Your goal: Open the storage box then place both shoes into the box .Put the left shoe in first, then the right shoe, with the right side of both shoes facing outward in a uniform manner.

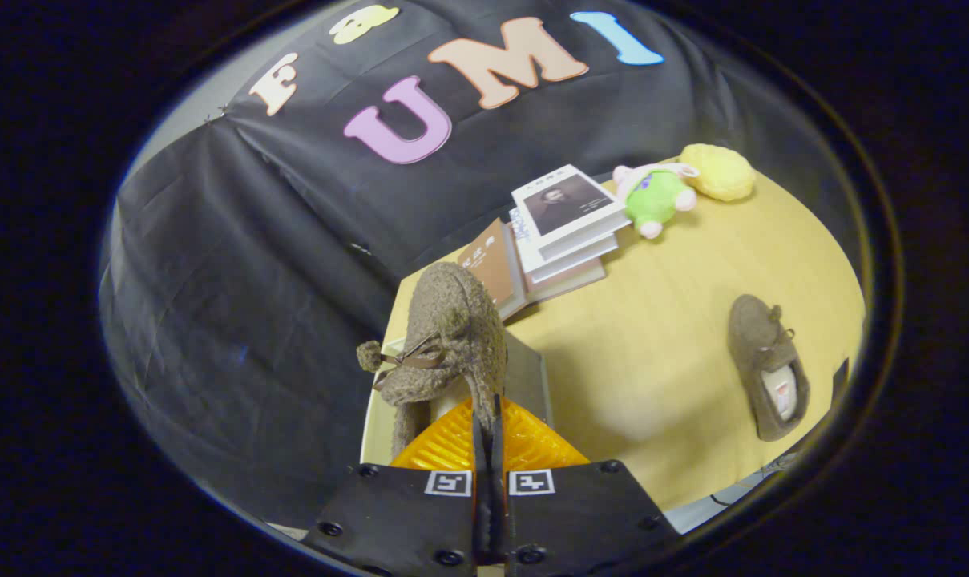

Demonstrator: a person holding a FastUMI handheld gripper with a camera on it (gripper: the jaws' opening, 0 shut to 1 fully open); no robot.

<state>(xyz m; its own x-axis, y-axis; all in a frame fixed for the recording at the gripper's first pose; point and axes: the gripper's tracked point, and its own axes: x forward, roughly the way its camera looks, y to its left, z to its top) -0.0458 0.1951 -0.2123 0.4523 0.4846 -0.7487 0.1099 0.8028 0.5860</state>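
Observation:
My gripper [488, 421] is shut on the rim of a fuzzy brown shoe [452, 336], which hangs in the air with its bow and pompom facing left. Just behind and under that shoe lies the storage box [532, 377], grey, mostly hidden by the shoe and my fingers. The second brown shoe [769, 369] lies on the yellow table [652, 361], far to the right of my fingers, with its opening turned up and a pale insole showing.
A stack of books [556, 232] lies at the back of the table beyond the held shoe. A green and pink plush toy [656, 199] and a yellow plush [720, 171] sit further right at the back. The black cloth wall hangs behind.

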